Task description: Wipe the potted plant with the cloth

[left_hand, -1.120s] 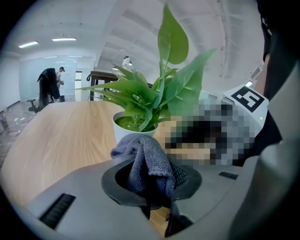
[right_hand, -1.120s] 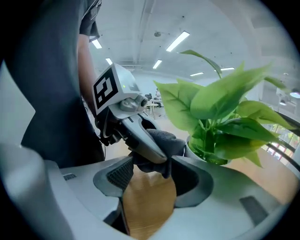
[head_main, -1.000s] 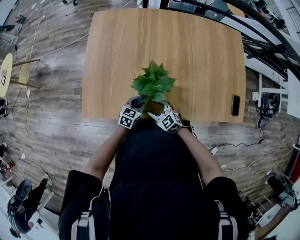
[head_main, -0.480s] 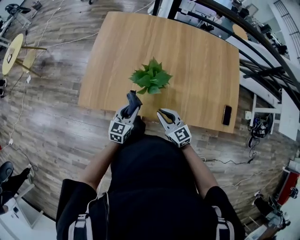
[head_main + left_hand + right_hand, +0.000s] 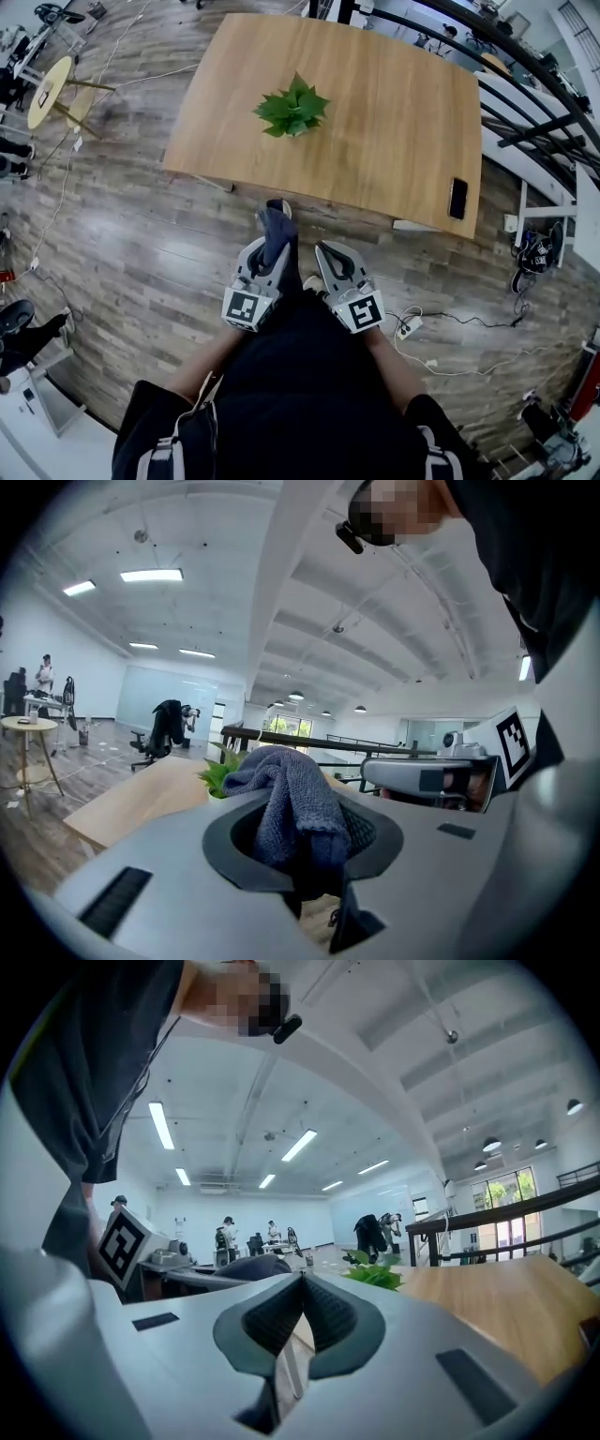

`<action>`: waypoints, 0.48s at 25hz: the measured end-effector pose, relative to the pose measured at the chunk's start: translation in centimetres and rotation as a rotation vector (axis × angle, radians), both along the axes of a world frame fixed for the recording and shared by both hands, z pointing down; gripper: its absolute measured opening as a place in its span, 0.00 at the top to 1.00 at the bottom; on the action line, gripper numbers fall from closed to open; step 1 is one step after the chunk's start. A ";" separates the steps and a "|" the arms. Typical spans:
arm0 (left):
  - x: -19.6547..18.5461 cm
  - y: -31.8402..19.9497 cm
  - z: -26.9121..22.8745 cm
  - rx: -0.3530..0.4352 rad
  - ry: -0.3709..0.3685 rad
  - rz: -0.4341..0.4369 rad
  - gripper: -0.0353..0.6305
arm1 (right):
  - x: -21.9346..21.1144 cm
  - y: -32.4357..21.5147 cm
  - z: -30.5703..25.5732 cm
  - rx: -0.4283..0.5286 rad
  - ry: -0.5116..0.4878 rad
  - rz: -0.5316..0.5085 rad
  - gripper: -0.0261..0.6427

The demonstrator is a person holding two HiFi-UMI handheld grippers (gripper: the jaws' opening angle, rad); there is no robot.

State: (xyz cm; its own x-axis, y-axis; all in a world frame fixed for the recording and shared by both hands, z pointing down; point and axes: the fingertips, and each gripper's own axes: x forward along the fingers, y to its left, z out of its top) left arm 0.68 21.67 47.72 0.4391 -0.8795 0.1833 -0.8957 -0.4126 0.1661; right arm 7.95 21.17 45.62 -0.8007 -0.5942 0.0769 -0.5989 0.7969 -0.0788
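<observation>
grips a bunched, nubby blue-grey knit cloth (image 5: 281, 799) between the ribbed dark pads of the left gripper (image 5: 272, 246), folds spilling over the tips. shows the right gripper (image 5: 302, 1283) just closed, ridged pads pressed together on nothing. leaves the spiky-leaved green potted plant (image 5: 292, 108) on the smooth wooden table (image 5: 394, 112), well ahead of both jaw pairs.

Head view looks steeply down; both gripper views, level, share the plant (image 5: 292, 106)
</observation>
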 end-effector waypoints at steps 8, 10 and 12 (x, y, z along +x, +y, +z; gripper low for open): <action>3.4 6.0 -0.8 -0.002 -0.043 0.049 0.77 | 2.6 4.9 -2.3 0.033 -0.022 0.103 0.94; 3.8 6.1 -1.0 0.013 -0.060 0.058 0.77 | 3.5 4.9 -2.6 0.039 -0.016 0.144 0.94; 4.6 6.1 -1.2 0.034 -0.078 0.080 0.77 | 4.4 4.7 -2.9 0.053 -0.003 0.183 0.94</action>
State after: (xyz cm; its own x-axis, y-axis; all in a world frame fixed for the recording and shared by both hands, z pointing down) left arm 5.23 27.73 46.50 0.4934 -0.8487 0.1903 -0.8695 -0.4870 0.0823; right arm 12.34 25.88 42.68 -0.6792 -0.7329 0.0391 -0.7339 0.6779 -0.0417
